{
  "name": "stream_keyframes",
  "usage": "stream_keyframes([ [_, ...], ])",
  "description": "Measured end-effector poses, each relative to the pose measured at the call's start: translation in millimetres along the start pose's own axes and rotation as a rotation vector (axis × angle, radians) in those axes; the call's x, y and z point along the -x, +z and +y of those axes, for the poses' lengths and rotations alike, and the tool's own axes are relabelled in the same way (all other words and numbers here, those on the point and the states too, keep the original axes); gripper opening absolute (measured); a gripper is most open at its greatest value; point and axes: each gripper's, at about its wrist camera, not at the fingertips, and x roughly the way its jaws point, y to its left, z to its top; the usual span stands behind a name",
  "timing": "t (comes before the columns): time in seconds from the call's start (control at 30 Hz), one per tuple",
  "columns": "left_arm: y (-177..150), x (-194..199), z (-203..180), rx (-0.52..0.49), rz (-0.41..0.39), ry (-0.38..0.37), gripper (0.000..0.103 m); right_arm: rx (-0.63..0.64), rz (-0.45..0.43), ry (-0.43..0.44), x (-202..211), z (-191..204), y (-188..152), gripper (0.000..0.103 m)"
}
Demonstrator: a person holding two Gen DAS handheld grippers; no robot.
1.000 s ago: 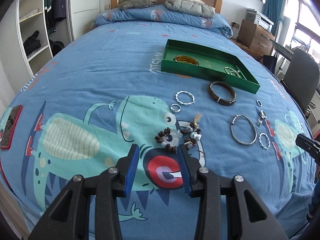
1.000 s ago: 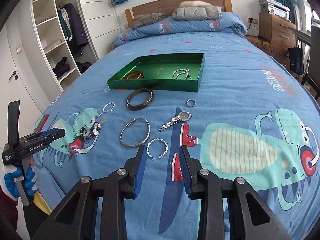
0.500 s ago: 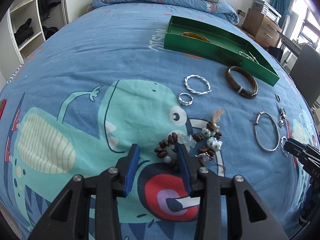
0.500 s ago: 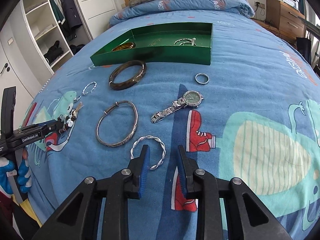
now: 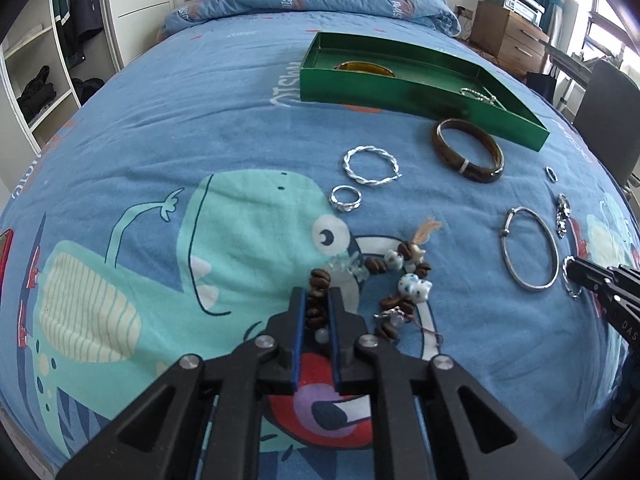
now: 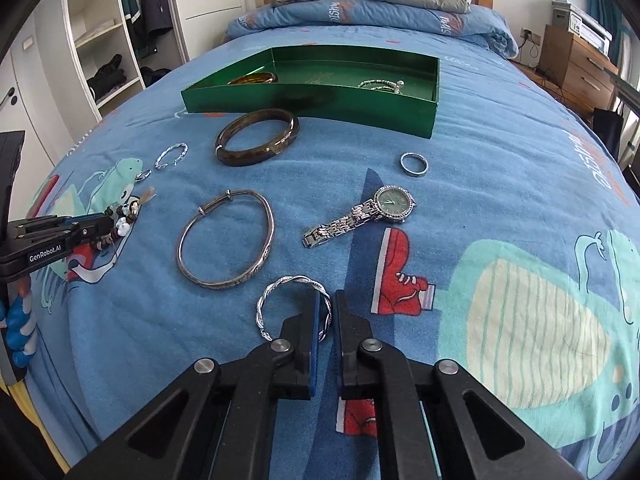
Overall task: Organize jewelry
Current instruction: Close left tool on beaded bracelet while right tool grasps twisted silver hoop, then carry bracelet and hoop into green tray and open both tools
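My left gripper [image 5: 317, 296] is shut on the brown bead bracelet [image 5: 376, 268], which lies on the blue bedspread with white charms and a feather. My right gripper [image 6: 327, 300] is shut on the right side of a twisted silver bangle [image 6: 280, 292] lying on the bedspread. A green tray [image 6: 360, 110] at the back holds an amber bangle [image 6: 253, 78] and a silver chain [image 6: 380, 85]. Loose on the bed lie a dark bangle [image 6: 258, 142], a plain silver bangle [image 6: 228, 238], a watch [image 6: 362, 214] and a ring [image 6: 414, 163].
A second twisted silver bangle [image 5: 371, 165] and a small ring [image 5: 345, 197] lie left of the dark bangle. A red phone [image 5: 4, 248] lies at the bed's left edge. Shelves stand left, a wooden dresser [image 6: 580, 64] and a chair [image 5: 608, 120] right.
Both grippers moved forward and down to the bedspread and closed: the left on the bead bracelet, the right on the twisted silver bangle.
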Motion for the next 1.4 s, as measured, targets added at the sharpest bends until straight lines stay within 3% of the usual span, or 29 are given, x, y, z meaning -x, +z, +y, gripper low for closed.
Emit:
stream_keyframes([
  [0.23, 3.4, 38.6, 1.3, 0.04, -0.094, -0.038, 0.01, -0.016, -0.067, 0.024, 28.0, -1.5, -3.8, 0.005],
  [0.43, 28.5, 68.1, -0.2, 0.052, -0.153, -0.082, 0.01, -0.005, -0.162, 0.032, 57.4, 1.9, 19.1, 0.005],
  [0.6, 75.2, 75.2, -8.2, 0.057, -0.195, -0.134, 0.01, 0.001, -0.226, 0.038, 64.5, -1.9, 63.2, 0.005],
  [0.8, 162.6, 68.1, -30.3, 0.043, -0.263, -0.201, 0.01, -0.011, -0.28, 0.023, 48.2, -19.6, 136.4, 0.005],
  [0.93, 225.2, 43.9, -44.1, 0.042, -0.292, -0.227, 0.01, -0.034, -0.279, 0.014, 20.2, -36.9, 187.3, 0.005],
  [1.1, 287.9, -13.8, -59.5, 0.056, -0.259, -0.214, 0.01, -0.051, -0.231, -0.011, -29.4, -61.5, 238.5, 0.005],
  [1.2, 304.9, -57.3, -67.6, 0.06, -0.208, -0.203, 0.01, -0.053, -0.175, -0.02, -63.1, -74.5, 254.2, 0.005],
  [1.4, 307.6, -129.3, -60.2, 0.076, -0.078, -0.102, 0.01, -0.005, -0.026, -0.052, -121.1, -87.7, 262.7, 0.005],
])
